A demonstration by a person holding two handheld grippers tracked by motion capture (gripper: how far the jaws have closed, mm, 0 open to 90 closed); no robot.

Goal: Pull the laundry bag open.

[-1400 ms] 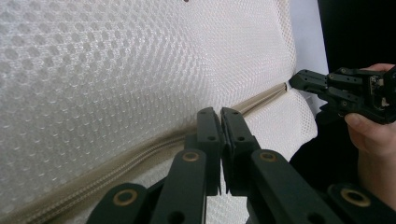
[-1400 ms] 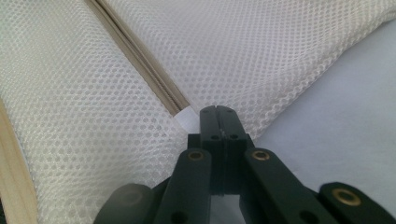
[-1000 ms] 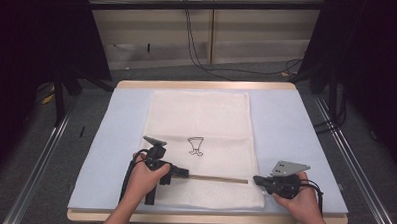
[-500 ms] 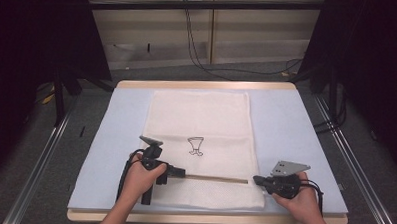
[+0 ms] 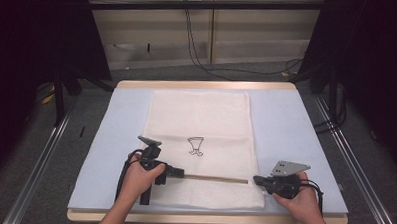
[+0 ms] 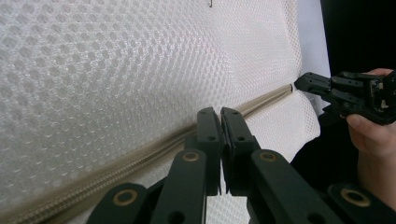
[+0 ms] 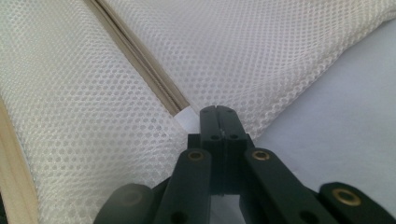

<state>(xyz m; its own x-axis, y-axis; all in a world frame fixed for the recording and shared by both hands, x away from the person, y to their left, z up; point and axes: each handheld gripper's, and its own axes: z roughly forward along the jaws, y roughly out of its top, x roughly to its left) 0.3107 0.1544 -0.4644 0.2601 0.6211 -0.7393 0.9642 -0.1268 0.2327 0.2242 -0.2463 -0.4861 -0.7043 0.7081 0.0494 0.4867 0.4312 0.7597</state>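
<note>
High view: the white mesh bag [image 5: 200,142] lies flat on the blue mat [image 5: 286,130]; your left gripper [image 5: 177,172] and right gripper [image 5: 258,180] sit at opposite ends of its zipper [image 5: 216,178].

Left gripper view: jaws pressed together over the zipper line.

Right gripper view: jaws pinching the zipper's end tab [image 7: 189,117].

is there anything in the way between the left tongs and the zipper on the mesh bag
Nothing visible. The left tongs are shut right at the zipper of the white mesh bag, with no other object between them. The right tongs are shut at the zipper's other end, at the bag's edge.
</note>
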